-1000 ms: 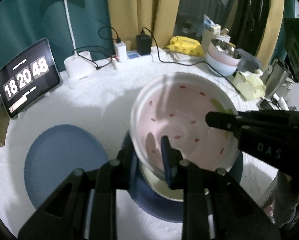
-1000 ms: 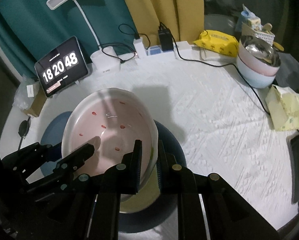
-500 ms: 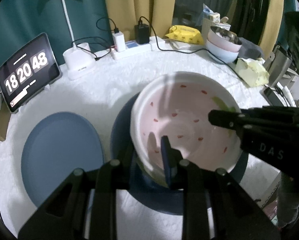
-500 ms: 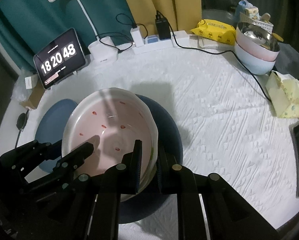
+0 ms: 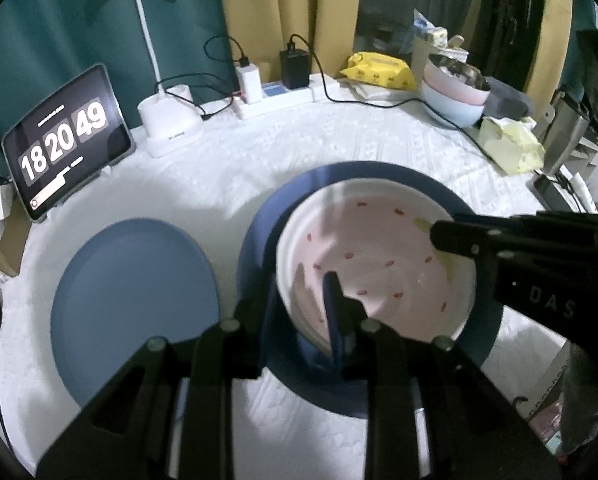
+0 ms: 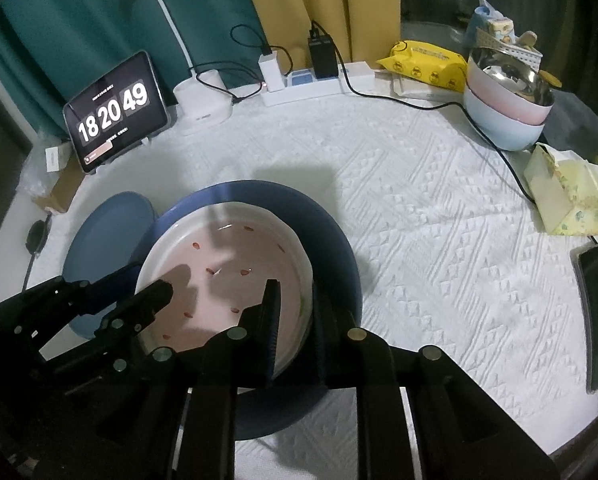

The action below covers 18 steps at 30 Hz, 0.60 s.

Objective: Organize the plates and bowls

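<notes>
White quilted cloth (image 6: 439,248) with a raised diamond weave covers our round table. On it a smooth, matte dark-blue plate (image 6: 339,248) carries the glossy white bowl (image 5: 379,256), round, pale pink inside with small red flecks. Our left gripper (image 5: 299,308) is clamped on the bowl's near rim, one finger inside and one outside. Our right gripper (image 6: 295,304) straddles the opposite rim, its jaws opening with the rim between them. Beside the stack lies a lighter blue plate (image 5: 135,304), flat and bare. Pastel bowls (image 6: 507,100) nest at the table's far edge.
</notes>
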Available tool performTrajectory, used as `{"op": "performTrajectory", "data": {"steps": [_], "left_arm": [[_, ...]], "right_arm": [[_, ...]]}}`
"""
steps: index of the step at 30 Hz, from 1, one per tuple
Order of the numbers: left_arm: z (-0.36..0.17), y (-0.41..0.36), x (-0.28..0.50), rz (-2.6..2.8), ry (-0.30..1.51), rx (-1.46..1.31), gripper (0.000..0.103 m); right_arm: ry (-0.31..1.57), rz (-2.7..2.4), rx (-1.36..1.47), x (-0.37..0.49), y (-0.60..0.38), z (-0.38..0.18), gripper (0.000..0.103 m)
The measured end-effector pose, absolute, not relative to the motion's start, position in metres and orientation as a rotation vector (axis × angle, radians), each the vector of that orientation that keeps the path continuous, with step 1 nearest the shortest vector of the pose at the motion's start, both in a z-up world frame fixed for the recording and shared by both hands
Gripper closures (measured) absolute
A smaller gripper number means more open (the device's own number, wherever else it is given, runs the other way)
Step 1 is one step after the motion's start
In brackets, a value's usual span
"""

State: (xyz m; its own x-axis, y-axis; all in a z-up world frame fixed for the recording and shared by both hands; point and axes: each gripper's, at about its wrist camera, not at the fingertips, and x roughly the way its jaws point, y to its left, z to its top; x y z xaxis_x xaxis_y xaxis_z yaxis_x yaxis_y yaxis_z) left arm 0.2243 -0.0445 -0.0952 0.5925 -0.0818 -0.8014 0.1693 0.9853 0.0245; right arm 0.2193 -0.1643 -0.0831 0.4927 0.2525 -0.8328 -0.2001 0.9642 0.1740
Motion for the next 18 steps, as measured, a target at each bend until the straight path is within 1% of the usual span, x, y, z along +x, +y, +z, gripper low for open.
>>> {"op": "performTrajectory", "data": {"steps": [3,10,18], "left_arm": [[-0.087,-0.042,0.22,-0.158,0.905,0.09,0.078],[-0.073,-0.03,0.217,-0.147,0.868,0.073,0.077],[-0.087,-0.012,0.22,-0.121,0.901,0.042,0.072]], "right_arm": [[0.996,0.267,0.055,0.216,-0.167,-0.077,0.079],[0.95,0.233,0.038,0.211,-0.177,-0.062,0.078],[0.931,0.215,0.028,0.21,-0.195,-0.063,0.078]]}}
